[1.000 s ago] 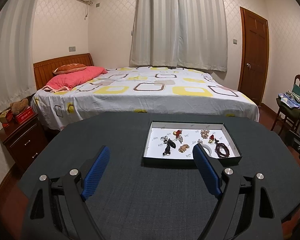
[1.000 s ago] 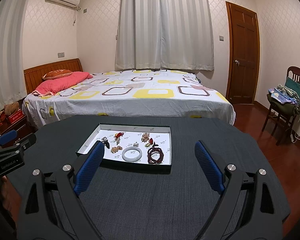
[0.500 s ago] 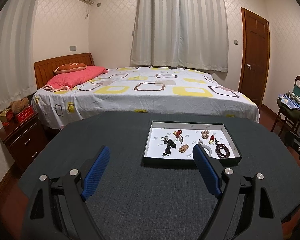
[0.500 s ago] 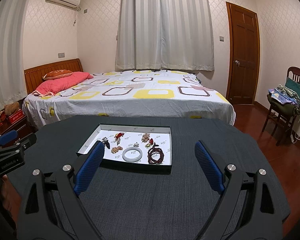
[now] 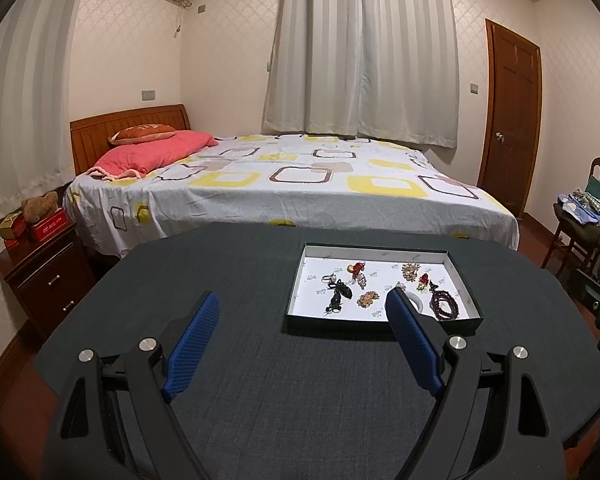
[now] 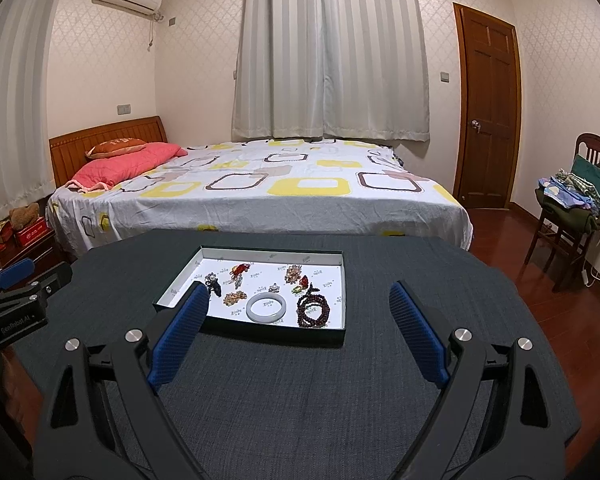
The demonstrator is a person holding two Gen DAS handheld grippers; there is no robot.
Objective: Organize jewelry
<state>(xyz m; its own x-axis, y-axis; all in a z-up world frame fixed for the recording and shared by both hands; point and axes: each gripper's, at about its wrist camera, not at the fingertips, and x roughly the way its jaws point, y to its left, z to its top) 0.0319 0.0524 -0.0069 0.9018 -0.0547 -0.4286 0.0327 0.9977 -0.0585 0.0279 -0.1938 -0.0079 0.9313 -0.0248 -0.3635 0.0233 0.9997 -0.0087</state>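
A shallow black tray [image 5: 382, 325] with a white floor sits on the dark table; it also shows in the right wrist view [image 6: 260, 334]. Several jewelry pieces lie in it: a pale jade bangle [image 6: 267, 307], a dark red bead bracelet [image 6: 313, 312] [image 5: 444, 306], a black pendant [image 5: 337, 297], a red charm [image 5: 355, 269] and small beaded clusters [image 6: 235, 298]. My left gripper [image 5: 303, 312] is open and empty, hovering short of the tray. My right gripper [image 6: 300, 300] is open and empty, also short of the tray.
The dark grey table [image 5: 260, 400] ends near a bed [image 5: 284, 184] behind it. A wooden nightstand [image 5: 44, 272] stands at the left. A chair with clothes [image 6: 572, 204] and a wooden door [image 6: 488, 108] are at the right. The left gripper's body [image 6: 16, 300] shows at the right view's left edge.
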